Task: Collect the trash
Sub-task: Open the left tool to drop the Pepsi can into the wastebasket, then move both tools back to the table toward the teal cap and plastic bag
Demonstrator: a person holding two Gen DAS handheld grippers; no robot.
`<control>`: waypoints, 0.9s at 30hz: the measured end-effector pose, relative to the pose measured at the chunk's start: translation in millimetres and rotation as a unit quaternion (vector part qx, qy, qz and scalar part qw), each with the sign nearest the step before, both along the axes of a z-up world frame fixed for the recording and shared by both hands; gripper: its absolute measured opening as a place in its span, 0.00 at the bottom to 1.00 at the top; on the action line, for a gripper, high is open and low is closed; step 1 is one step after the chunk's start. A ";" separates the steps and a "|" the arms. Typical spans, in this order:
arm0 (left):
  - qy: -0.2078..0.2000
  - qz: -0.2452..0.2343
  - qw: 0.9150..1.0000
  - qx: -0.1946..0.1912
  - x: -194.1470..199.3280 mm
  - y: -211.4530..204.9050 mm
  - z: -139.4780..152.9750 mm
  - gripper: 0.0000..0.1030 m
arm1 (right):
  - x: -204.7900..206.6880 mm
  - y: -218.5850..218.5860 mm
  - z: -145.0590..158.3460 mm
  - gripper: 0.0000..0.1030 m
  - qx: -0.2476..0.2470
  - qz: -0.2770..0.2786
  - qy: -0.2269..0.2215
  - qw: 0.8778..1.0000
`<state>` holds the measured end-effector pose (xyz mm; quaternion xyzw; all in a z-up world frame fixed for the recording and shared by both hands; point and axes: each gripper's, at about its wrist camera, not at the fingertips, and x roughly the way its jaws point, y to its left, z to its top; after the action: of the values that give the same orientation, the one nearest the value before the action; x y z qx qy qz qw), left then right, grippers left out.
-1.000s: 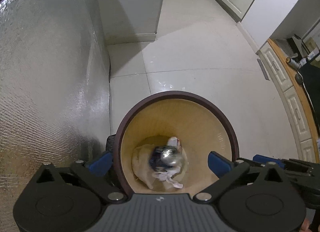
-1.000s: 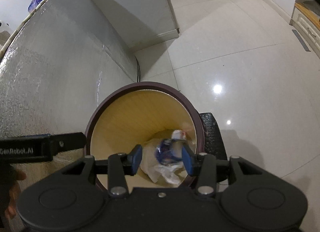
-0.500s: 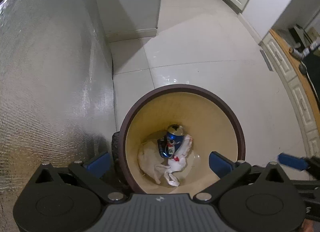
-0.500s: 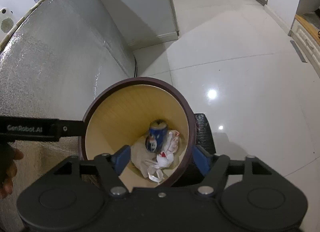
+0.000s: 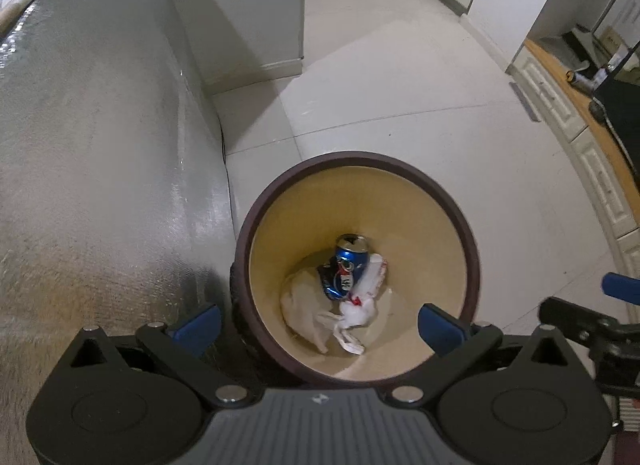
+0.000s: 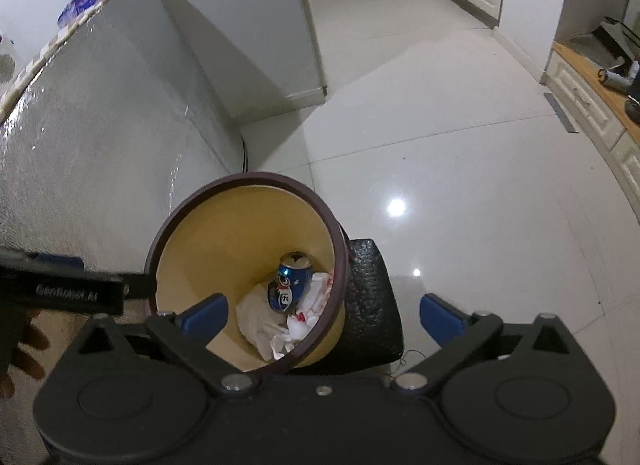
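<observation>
A round trash bin (image 5: 460, 221) with a dark brown rim and tan inside stands on the floor; it also shows in the right wrist view (image 6: 192, 201). A blue drink can (image 5: 349, 265) (image 6: 289, 281) lies at its bottom on crumpled white paper and wrappers (image 5: 352, 313) (image 6: 280, 325). My left gripper (image 5: 316, 325) is open and empty above the bin's near rim. My right gripper (image 6: 324, 315) is open and empty above the bin's right side. The right gripper's blue fingertip (image 5: 622, 288) shows at the left view's right edge.
A silver foil-covered surface (image 5: 88, 169) rises close on the left. A black block (image 6: 370, 305) sits against the bin's right side. Glossy white tile floor (image 6: 440, 169) spreads ahead. A counter with white drawers (image 5: 576, 137) runs along the right. A white wall corner (image 6: 276, 45) stands behind.
The right gripper opened and let go of the blue can, which now lies in the bin. Both grippers have risen away from the bin.
</observation>
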<state>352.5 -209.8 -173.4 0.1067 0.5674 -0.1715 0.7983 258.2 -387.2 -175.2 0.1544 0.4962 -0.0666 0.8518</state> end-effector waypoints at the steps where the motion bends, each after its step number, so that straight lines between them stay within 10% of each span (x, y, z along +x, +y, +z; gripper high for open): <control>1: -0.006 0.001 1.000 -0.002 -3.5 1.3 4.7 1.00 | -1.4 -0.1 1.2 1.00 0.000 -0.002 -0.001 1.000; 27: -0.103 0.005 0.994 -0.040 -104.2 51.0 93.7 1.00 | -81.6 3.1 73.3 1.00 -0.025 -0.009 -0.086 0.996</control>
<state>248.3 -158.8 -79.7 0.0885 0.4753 -0.1782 0.8570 176.6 -384.1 -101.9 0.1426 0.4174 -0.0733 0.8944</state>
